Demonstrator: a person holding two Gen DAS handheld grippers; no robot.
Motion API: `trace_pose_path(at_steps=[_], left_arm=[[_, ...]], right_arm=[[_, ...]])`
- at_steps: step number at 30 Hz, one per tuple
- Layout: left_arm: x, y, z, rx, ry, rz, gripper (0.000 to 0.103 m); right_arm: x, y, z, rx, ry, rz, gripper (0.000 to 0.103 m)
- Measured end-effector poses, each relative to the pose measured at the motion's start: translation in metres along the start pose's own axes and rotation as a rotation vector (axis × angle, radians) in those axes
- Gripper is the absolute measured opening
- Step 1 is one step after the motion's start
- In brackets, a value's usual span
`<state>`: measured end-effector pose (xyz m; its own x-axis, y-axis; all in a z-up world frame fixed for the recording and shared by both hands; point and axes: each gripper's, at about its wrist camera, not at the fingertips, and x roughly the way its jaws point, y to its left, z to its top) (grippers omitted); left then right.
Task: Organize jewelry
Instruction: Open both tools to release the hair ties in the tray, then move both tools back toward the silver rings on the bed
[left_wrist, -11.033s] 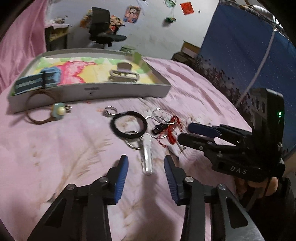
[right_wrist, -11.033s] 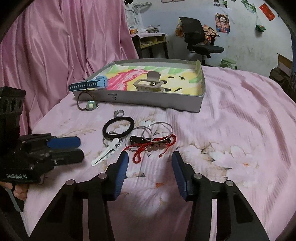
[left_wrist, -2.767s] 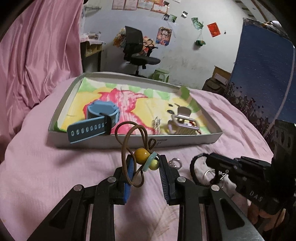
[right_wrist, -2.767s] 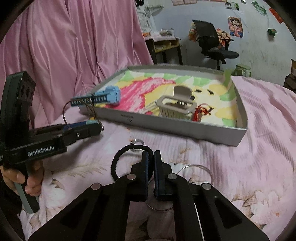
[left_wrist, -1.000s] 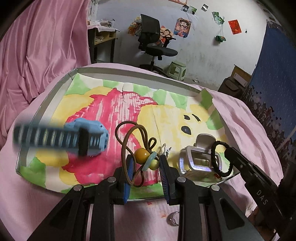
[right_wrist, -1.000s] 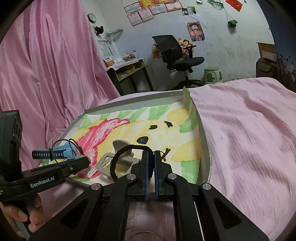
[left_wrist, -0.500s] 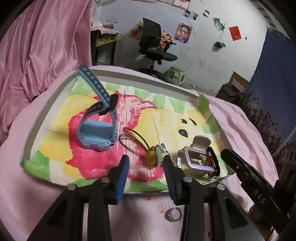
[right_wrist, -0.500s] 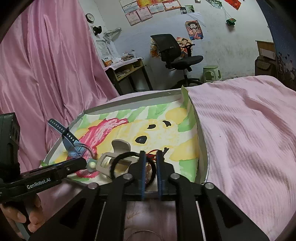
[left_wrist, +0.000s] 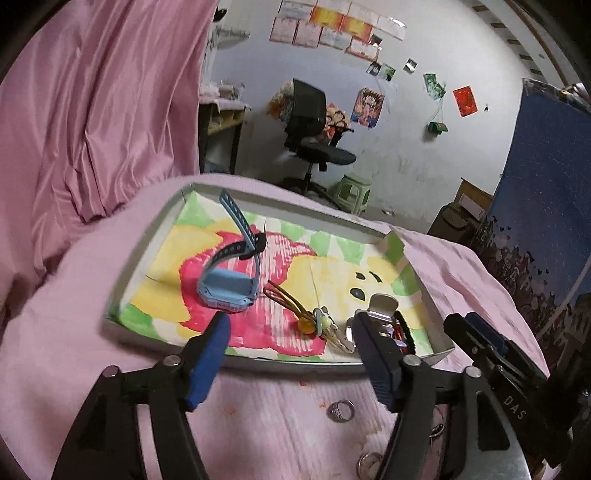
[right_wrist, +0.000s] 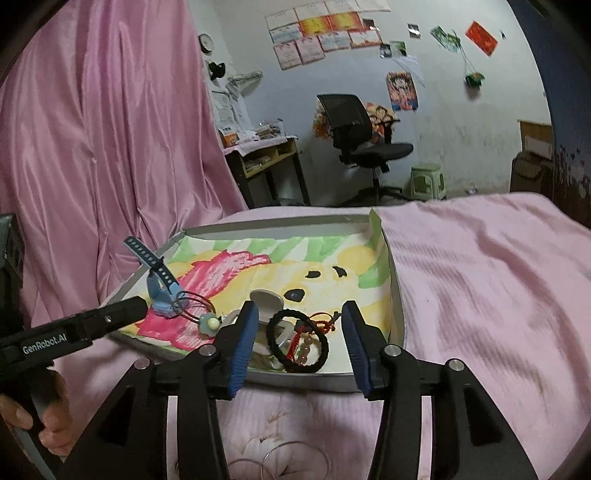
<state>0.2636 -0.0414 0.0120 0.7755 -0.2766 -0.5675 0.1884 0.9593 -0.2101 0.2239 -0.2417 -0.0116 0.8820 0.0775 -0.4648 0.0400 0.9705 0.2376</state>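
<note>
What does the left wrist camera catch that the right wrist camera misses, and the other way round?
Only the left wrist view shows a small silver ring on the pink bedspread before the tray. Only the right wrist view shows thin wire bangles there and a red beaded bracelet under the black hair tie. Both show the tray, blue watch, brown hair tie with its charm, and open grippers.

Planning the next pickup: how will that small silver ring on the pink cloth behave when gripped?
The silver ring looks rigid, thin and smooth, so it may slip between pads. It lies flat on soft pink cloth, so edges probably sink and resist pinching. Likely light.
</note>
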Motion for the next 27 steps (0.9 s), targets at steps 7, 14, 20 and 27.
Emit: trace_pose_path(at_steps=[7,14,20,27], left_arm=[[-0.034,-0.004,-0.007,0.048,-0.075,0.023,0.086],[-0.06,-0.005,-0.018,0.072,-0.121,0.036,0.096],[-0.075,-0.009,-0.035,0.113,-0.124,0.045,0.098],[-0.085,-0.006,-0.051,0.117,-0.1,0.04,0.098]], right_arm=[[-0.035,0.005,0.001,-0.032,-0.076,0.007,0.07],[-0.068,0.007,0.0,-0.044,-0.13,-0.002,0.083],[-0.097,0.009,-0.004,-0.078,-0.164,-0.012,0.09],[-0.12,0.011,-0.01,-0.12,-0.158,-0.014,0.09]])
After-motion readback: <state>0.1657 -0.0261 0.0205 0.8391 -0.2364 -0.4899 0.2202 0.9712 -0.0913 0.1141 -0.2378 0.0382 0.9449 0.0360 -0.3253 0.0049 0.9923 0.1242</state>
